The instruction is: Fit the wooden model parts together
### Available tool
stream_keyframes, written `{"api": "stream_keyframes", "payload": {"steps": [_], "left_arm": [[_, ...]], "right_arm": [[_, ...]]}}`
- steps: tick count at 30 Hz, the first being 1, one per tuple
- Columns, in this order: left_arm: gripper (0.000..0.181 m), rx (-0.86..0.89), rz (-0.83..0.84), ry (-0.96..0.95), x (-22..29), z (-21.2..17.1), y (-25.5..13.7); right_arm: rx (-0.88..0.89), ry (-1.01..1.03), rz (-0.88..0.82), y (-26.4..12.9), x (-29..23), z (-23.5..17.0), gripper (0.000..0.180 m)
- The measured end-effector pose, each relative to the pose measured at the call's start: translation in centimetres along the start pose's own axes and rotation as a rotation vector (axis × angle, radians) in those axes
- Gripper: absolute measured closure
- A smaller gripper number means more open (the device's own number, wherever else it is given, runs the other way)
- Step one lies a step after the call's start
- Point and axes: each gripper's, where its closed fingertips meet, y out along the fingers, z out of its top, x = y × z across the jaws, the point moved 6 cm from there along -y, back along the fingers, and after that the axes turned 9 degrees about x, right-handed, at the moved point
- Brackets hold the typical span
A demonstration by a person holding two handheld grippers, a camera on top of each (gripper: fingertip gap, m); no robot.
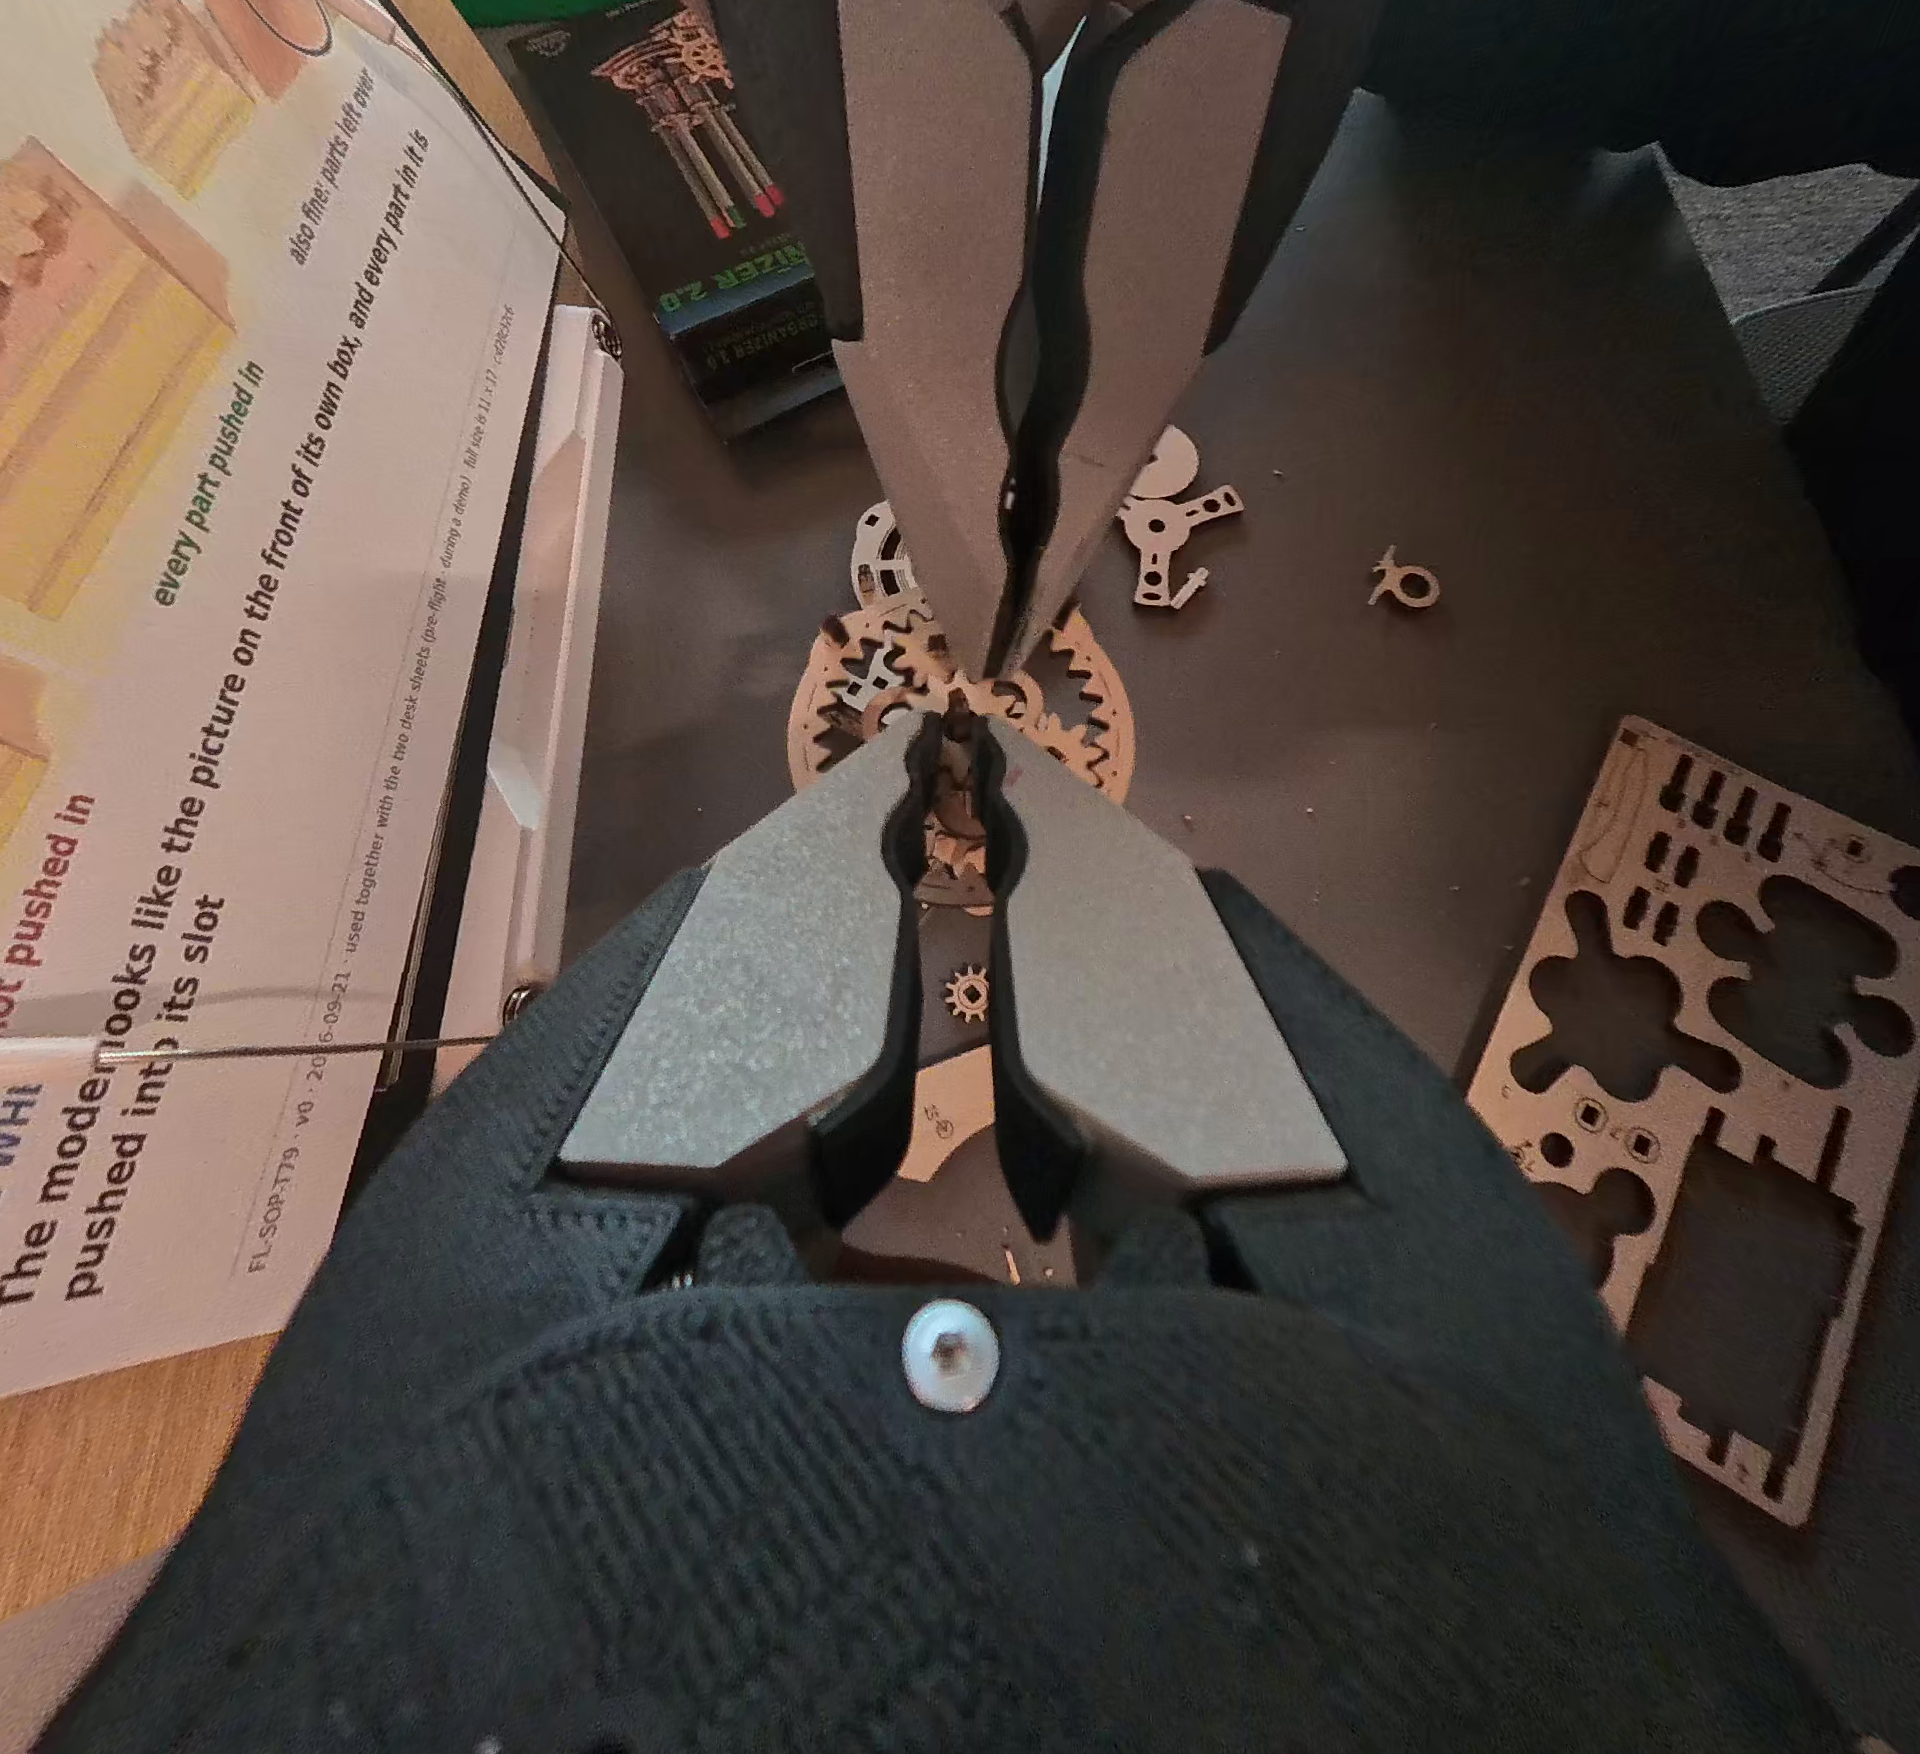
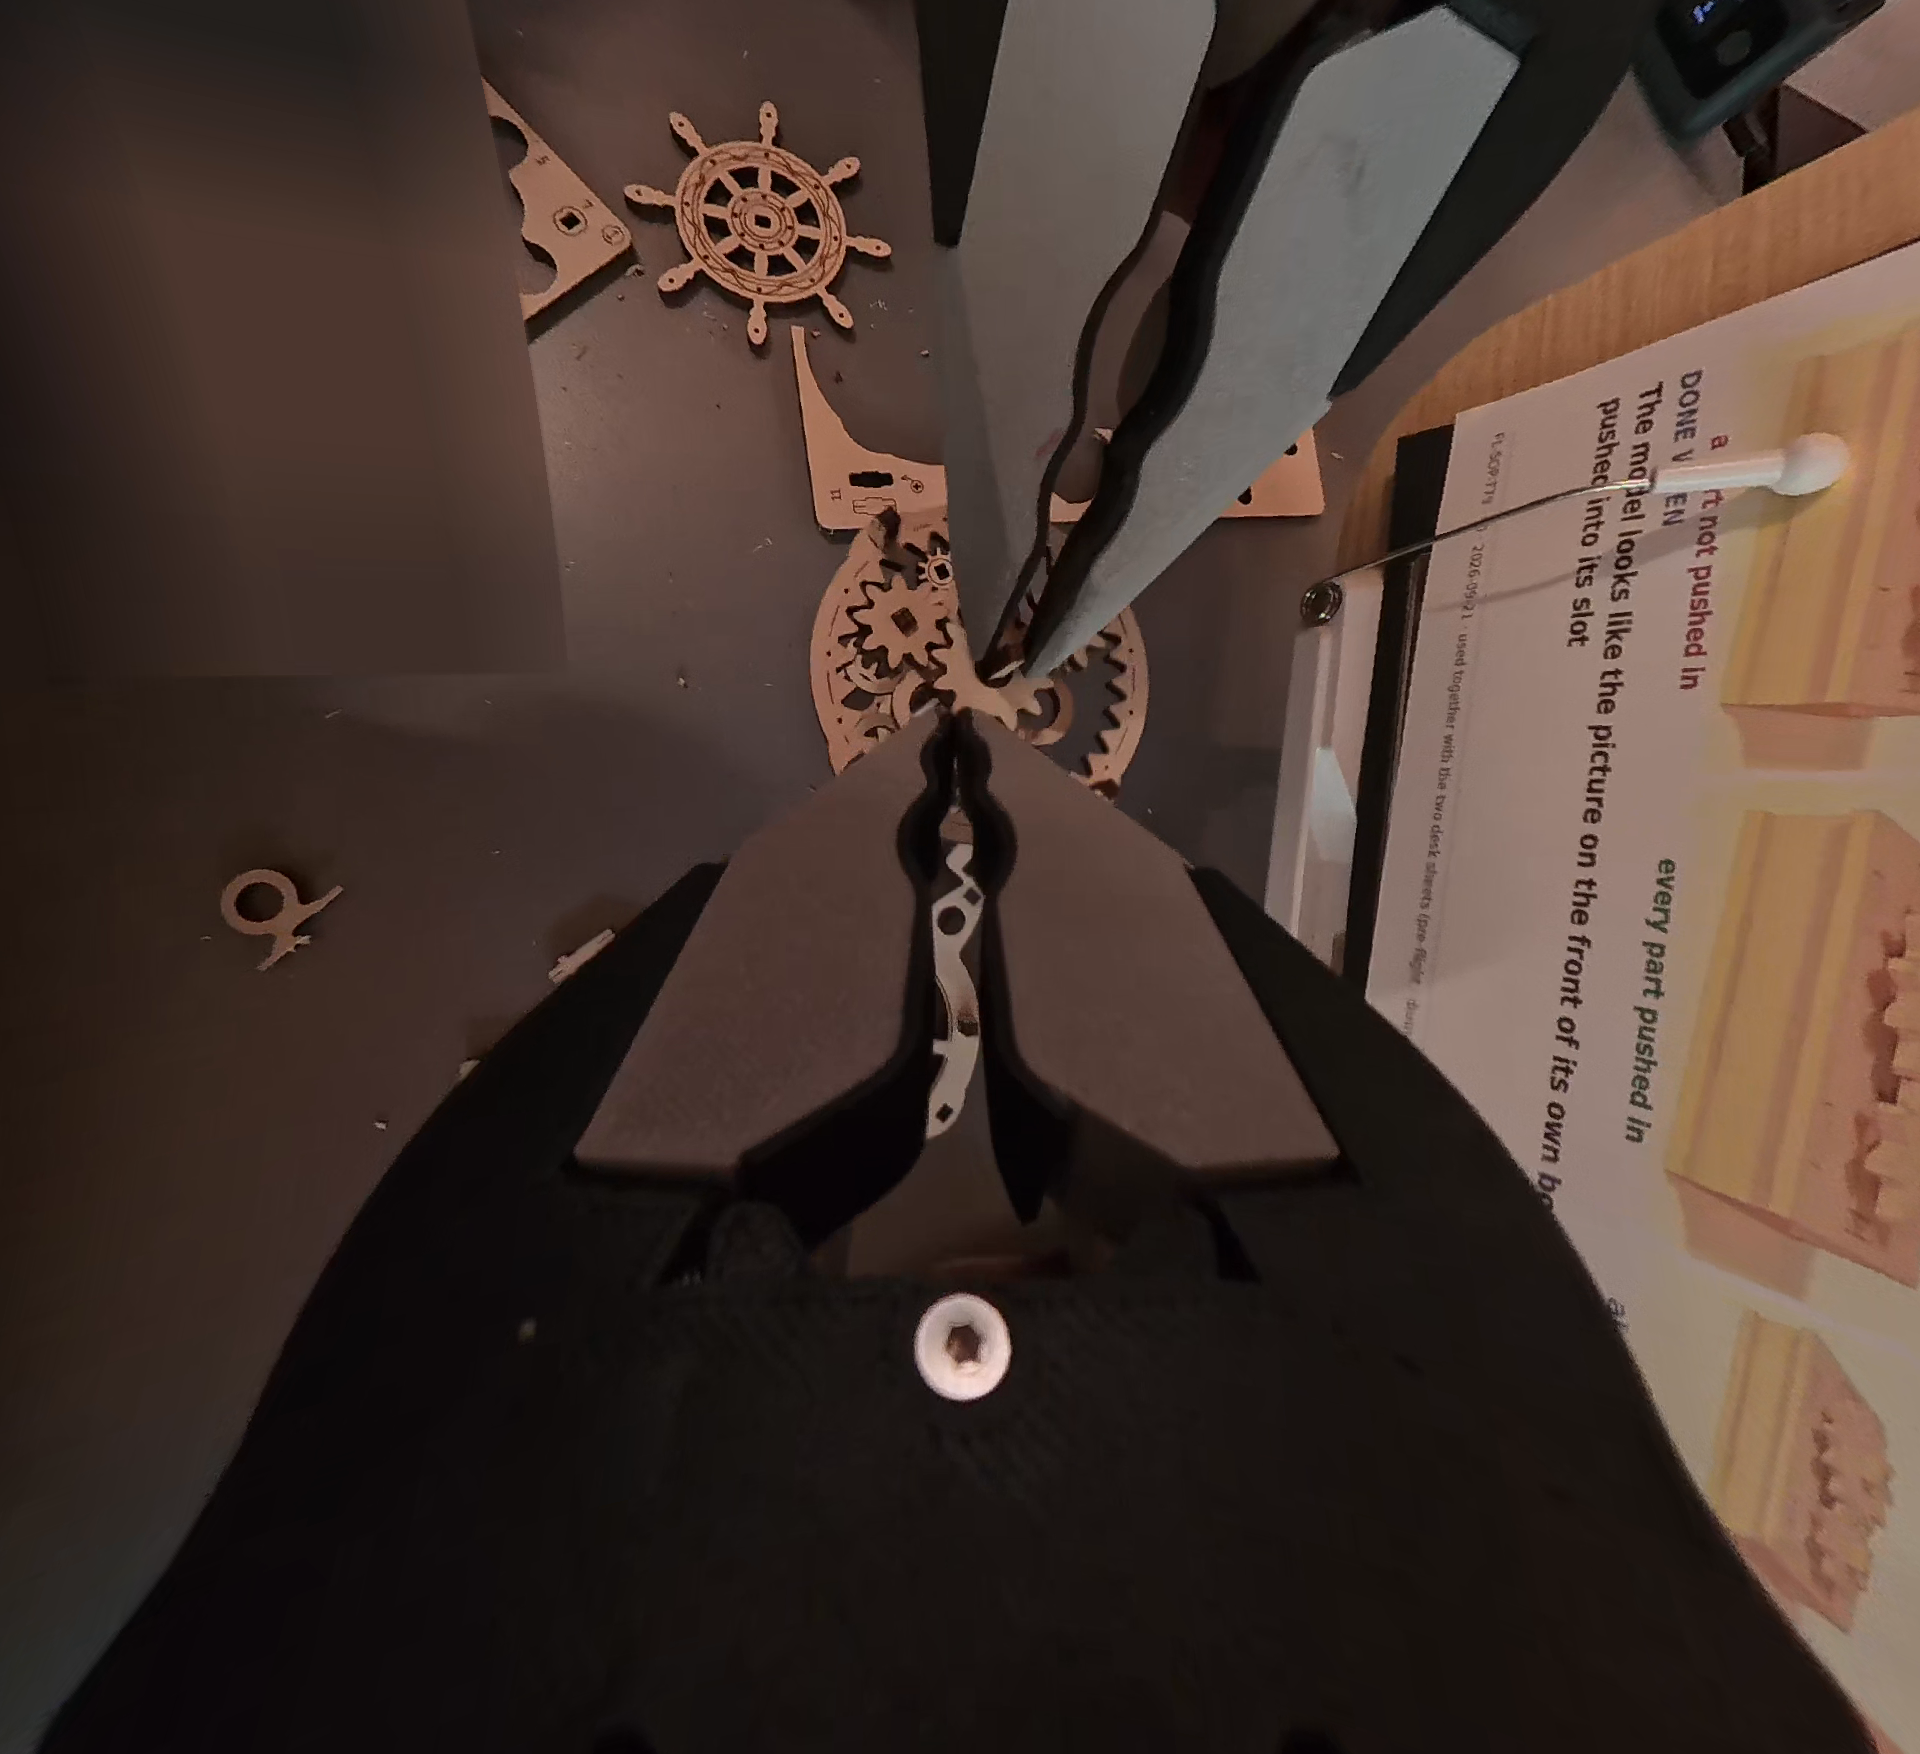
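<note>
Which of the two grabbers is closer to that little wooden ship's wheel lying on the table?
Left, though only by a little. Both tips meet over the round gear assembly. The ship's wheel lies beyond it, beside the left gripper reaching in from that side; the right gripper comes from the opposite side.

From your left wrist view, the gear assembly (image 1: 961, 702) lies dead centre; the box (image 1: 707, 218) sits at eleven o'clock, the punched sheet (image 1: 1714, 1112) at four, the instruction sheet (image 1: 208, 561) at nine.

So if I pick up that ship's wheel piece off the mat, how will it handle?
The ship's wheel looks thin and flat, so probably light and hard to get under. Its slim spokes and handle pegs seem fragile; pinch the rim gently. Lying flat, it likely won't roll.
</note>
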Motion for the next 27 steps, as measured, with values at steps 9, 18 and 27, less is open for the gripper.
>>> {"api": "stream_keyframes", "payload": {"steps": [9,18,27], "left_arm": [[0.176,0.003,-0.001,-0.007,-0.1,0.0,0.0],[0.171,-0.026,0.015,0.014,-0.5,-0.2,-0.6],[0.16,-0.062,0.032,0.037,-0.4,-0.4,-0.7]], "right_arm": [[0.04,0.013,0.0,-0.2,0.1,0.4,0.18],[0.054,0.0,-0.013,0.1,0.0,0.6,0.18],[0.055,0.002,-0.009,0.7,-0.2,0.7,0.18]]}}
